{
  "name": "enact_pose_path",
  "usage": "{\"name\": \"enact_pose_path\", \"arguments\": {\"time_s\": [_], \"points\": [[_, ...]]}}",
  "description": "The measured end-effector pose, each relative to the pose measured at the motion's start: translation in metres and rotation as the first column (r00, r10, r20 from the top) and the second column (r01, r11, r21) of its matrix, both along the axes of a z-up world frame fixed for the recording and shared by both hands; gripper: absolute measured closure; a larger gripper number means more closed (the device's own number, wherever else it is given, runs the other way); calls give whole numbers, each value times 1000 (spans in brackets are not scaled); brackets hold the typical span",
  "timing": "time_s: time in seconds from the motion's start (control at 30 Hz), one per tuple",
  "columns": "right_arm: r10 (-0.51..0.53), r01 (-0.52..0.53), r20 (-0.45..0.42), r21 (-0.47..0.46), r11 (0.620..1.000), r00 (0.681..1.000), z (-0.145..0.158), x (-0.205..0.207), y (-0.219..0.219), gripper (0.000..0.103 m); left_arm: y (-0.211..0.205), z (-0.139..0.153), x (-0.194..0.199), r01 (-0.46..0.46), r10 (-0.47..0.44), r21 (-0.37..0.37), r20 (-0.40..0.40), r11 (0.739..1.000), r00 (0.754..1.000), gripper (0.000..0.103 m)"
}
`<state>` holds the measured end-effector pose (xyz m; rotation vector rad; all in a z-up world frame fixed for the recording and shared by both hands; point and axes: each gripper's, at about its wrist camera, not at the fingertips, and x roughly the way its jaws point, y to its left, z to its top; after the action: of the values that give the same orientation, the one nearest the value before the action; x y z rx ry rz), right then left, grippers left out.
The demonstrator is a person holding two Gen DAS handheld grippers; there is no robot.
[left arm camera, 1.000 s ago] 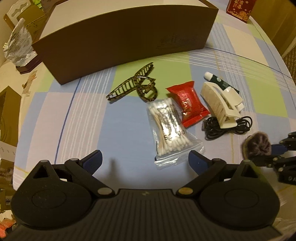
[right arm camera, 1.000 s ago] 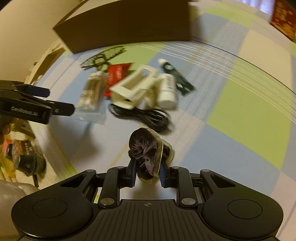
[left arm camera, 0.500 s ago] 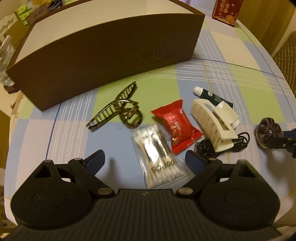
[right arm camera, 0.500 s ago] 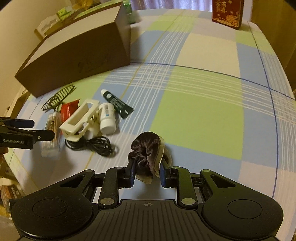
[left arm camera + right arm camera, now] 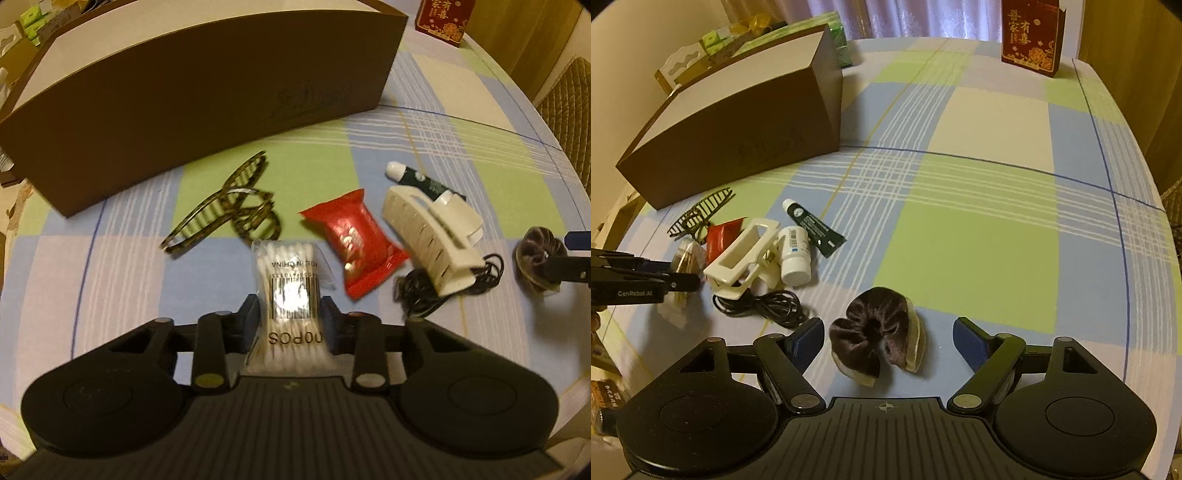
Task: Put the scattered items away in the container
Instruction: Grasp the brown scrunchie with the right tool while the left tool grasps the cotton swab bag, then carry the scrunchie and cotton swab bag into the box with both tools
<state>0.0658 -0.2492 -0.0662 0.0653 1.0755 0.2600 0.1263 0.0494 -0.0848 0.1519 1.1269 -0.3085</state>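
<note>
Swab bag (image 5: pixel 291 295), "PCS", "CHINA", gripped

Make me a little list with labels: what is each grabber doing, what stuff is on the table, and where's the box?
left gripper: shut on the cotton swab bag
right gripper: open, brown scrunchie lying between its fingers
loose on tablecloth: patterned hair claw, red packet, white hair claw, black cable, dark tube, small white bottle
container: brown box, behind the items
</note>
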Motion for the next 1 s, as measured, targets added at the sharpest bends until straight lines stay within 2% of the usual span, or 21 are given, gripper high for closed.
{"name": "enact_pose_path", "arguments": {"time_s": [0.13,0.17,0.27,0.3,0.43,0.53,0.57,0.67,0.77,0.8,0.83,1.0], "points": [[18,-18,-3,4,1000,1000,-1,-3,1,20,16,1,-13,-15,15,-2,-34,1000,999,73],[24,-24,-2,6,1000,1000,0,-3,1,20,19,3,-17,-14,14,1,-38,1000,999,70],[52,-52,0,9,999,999,1,-4,1,20,25,6,-25,-20,20,2,-41,1000,999,50],[58,-58,1,5,998,998,1,-4,1,20,25,7,-24,-23,23,1,-36,1000,999,47],[65,-65,6,-6,998,998,-1,-2,2,20,18,6,-15,-36,35,-10,-23,999,999,46],[73,-73,18,-13,997,997,-3,0,4,20,11,2,-10,-21,21,-1,-23,1000,1000,54],[81,-81,23,-18,997,996,-4,1,4,20,9,0,-9,-13,13,-1,-27,1000,1000,62],[109,-108,27,-44,993,994,-8,4,7,20,4,-1,-11,9,-9,18,-12,1000,1000,73],[133,-131,14,-61,989,991,-15,6,9,21,7,1,-9,5,-5,7,-21,1000,1000,79],[144,-143,11,-71,987,989,-17,6,10,27,7,1,-9,3,-3,6,-23,1000,1000,81],[161,-161,1,-78,984,987,-19,6,11,56,8,2,-9,2,-2,6,-24,1000,1000,81],[193,-194,-20,-77,978,981,-17,7,10,72,11,9,-13,-9,9,2,-23,1000,1000,82]]}}
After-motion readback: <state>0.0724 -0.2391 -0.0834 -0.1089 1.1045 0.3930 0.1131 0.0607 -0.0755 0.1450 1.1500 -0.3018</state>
